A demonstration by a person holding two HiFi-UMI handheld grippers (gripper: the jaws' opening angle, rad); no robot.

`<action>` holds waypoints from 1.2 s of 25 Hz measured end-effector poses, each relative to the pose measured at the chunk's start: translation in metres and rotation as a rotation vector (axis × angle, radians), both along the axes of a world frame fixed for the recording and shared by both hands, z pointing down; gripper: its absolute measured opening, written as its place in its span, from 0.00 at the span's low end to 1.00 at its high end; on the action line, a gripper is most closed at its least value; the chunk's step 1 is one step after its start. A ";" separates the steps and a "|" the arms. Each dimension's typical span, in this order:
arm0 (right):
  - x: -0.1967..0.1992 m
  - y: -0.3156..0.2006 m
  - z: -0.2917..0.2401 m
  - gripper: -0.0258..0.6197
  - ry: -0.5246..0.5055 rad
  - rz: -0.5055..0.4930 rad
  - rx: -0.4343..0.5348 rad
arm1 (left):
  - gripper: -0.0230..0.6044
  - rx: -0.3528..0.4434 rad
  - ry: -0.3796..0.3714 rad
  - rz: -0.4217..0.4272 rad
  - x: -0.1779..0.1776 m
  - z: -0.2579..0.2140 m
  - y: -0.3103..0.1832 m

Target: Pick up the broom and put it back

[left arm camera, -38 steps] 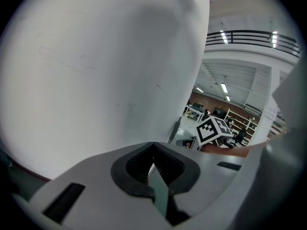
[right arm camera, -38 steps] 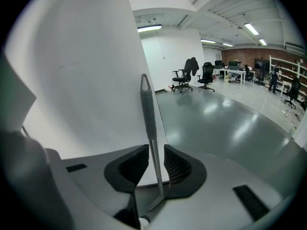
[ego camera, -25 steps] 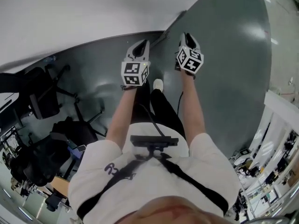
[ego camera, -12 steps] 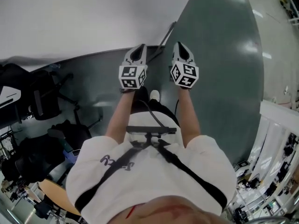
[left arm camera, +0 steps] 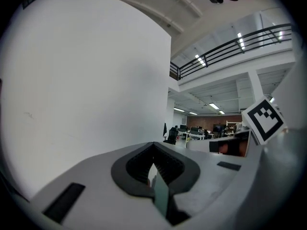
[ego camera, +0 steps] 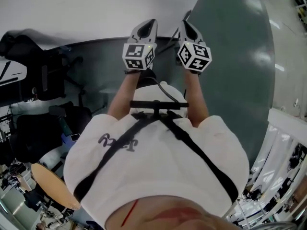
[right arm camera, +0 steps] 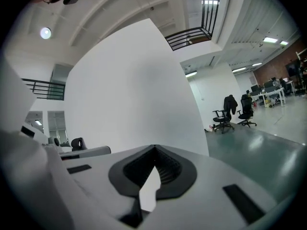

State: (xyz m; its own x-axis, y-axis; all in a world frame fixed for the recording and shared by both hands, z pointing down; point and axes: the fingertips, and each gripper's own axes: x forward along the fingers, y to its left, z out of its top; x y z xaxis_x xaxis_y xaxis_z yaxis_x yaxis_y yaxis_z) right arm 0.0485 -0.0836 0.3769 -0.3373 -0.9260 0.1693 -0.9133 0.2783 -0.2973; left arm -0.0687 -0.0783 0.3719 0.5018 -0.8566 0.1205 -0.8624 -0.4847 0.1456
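Facing a plain white wall (ego camera: 96, 8) on a glossy grey-green floor (ego camera: 230, 56), both forearms stretched ahead over a white T-shirt (ego camera: 153, 176) crossed by black harness straps (ego camera: 192, 150). In the left hand, the grey left gripper (ego camera: 153, 21) with its black-and-white marker cube (ego camera: 138, 56), pointed roughly level at the wall. Seen along its own jaws: dark ribbed pads pressed together at the tips, only a thin sliver of gap behind them, nothing caught between. In the right hand, the grey right gripper (ego camera: 185, 24), just beside the first and roughly parallel to it, likewise closed all the way and gripping nothing, with bare wall and distant black office chairs (right arm camera: 235, 114) beyond its tips. Between the two tools in the head view, held by neither, a slim dark broom handle (ego camera: 169, 42) slanting up toward the wall's outer corner, leaning there; brush end not made out. To the left on the floor, a black swivel chair (ego camera: 48, 75). Lower left, a round wooden tabletop (ego camera: 53, 186). At the right edge, a white railing (ego camera: 288, 123).
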 end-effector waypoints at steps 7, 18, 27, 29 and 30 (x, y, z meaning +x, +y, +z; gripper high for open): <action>-0.015 0.000 -0.053 0.05 0.004 -0.043 0.114 | 0.06 0.081 0.013 -0.021 -0.002 -0.040 -0.002; -0.011 0.004 -0.056 0.05 0.014 -0.026 0.119 | 0.06 0.125 0.019 -0.021 0.003 -0.053 0.001; 0.002 -0.001 -0.061 0.05 0.022 -0.010 0.133 | 0.06 0.140 0.013 -0.024 0.009 -0.060 0.000; 0.004 -0.001 -0.062 0.05 0.023 -0.009 0.136 | 0.06 0.143 0.011 -0.025 0.009 -0.061 -0.001; 0.005 -0.001 -0.062 0.05 0.023 -0.008 0.138 | 0.06 0.143 0.010 -0.025 0.010 -0.061 0.000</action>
